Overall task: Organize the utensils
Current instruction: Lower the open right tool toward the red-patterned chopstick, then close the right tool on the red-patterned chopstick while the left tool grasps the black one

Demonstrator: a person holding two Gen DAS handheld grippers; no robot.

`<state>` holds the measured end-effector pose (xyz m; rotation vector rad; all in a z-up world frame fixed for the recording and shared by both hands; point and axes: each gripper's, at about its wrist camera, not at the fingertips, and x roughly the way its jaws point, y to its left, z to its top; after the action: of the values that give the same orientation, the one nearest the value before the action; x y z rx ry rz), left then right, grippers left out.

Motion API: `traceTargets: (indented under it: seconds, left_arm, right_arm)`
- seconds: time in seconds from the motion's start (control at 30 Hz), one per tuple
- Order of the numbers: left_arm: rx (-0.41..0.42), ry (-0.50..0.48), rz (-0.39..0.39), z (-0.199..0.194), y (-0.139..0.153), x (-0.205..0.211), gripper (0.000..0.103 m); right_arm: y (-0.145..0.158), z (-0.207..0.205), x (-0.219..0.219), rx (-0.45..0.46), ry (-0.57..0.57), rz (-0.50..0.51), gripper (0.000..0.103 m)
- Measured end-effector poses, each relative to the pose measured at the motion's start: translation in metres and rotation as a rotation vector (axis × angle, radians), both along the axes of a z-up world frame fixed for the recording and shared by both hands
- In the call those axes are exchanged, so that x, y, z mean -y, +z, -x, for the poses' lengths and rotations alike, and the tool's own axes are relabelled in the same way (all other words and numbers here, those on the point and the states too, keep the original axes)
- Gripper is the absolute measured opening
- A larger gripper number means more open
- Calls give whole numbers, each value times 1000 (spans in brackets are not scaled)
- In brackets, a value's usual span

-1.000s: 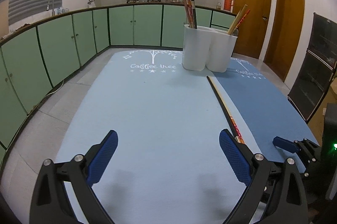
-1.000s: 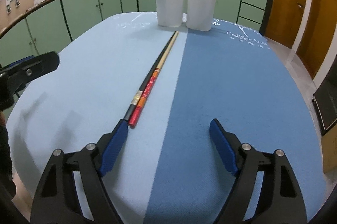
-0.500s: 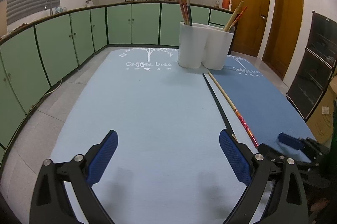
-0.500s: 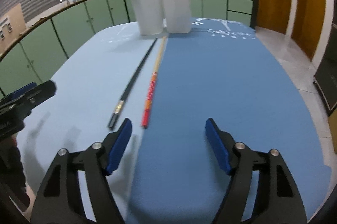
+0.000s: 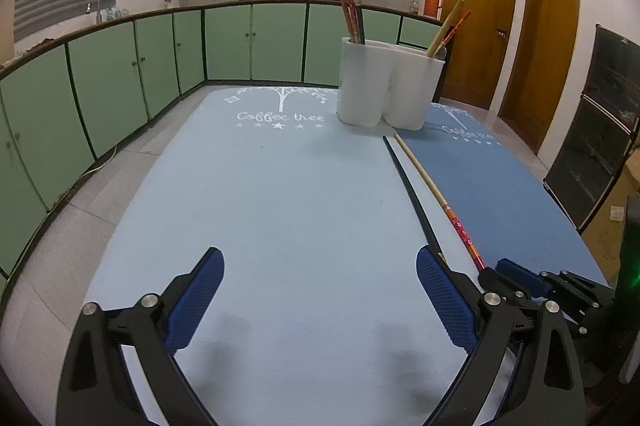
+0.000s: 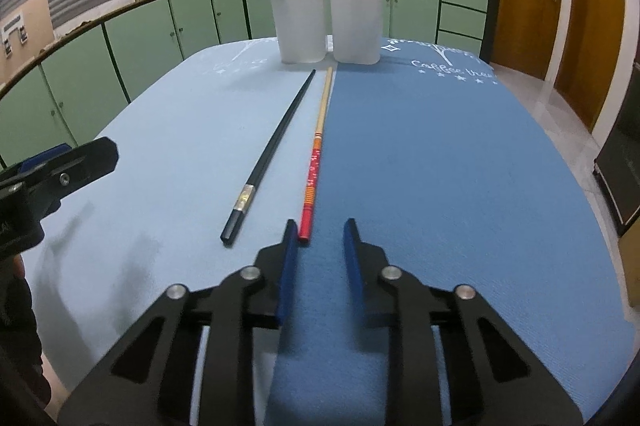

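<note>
Two chopsticks lie side by side on the table: a black chopstick (image 6: pixel 276 146) (image 5: pixel 412 194) and a red-and-bamboo chopstick (image 6: pixel 316 162) (image 5: pixel 440 198). Both point toward a white two-compartment holder (image 6: pixel 328 22) (image 5: pixel 388 90) that holds several chopsticks. My right gripper (image 6: pixel 320 230) is partly closed and empty, just behind the red chopstick's near end. My left gripper (image 5: pixel 320 266) is wide open and empty over the light blue mat, left of the black chopstick.
The table carries a light blue mat (image 5: pixel 260 194) on the left and a dark blue mat (image 6: pixel 440 154) on the right. Green kitchen cabinets (image 5: pixel 120 74) curve around the far side. Wooden doors (image 5: pixel 480 18) stand at the right.
My right gripper's jaws have narrowed a lot and it has lined up behind the red chopstick's end. The two chopsticks lay touching a second ago and now lie apart.
</note>
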<state>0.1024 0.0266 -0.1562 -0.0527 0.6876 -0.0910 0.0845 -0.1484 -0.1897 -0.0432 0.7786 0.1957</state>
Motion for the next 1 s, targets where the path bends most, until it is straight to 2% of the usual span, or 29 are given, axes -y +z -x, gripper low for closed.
traceTargets:
  seconds: [0.07,0.2,0.5,0.63,1.0]
  left_arm:
    - [-4,-6,1,0,-1,3,95]
    - [-14,-17,-2,0,-5,12,94]
    - [-71,-50,24,-3,-22,42,88]
    - [-100,-40,48,-3,-31,53,81]
    - [-113,-30,14,-6,-35,78,60]
  right_arm:
    - [0,-2,0,-2,7,-5,5]
    - [2,-2,9,-13,-1,-40,5]
    - [6,5,58,-26,-116,-66,5]
    - [6,7,69,-25,-134,-81,5]
    - [5,7,80,-24,-138,-111,5]
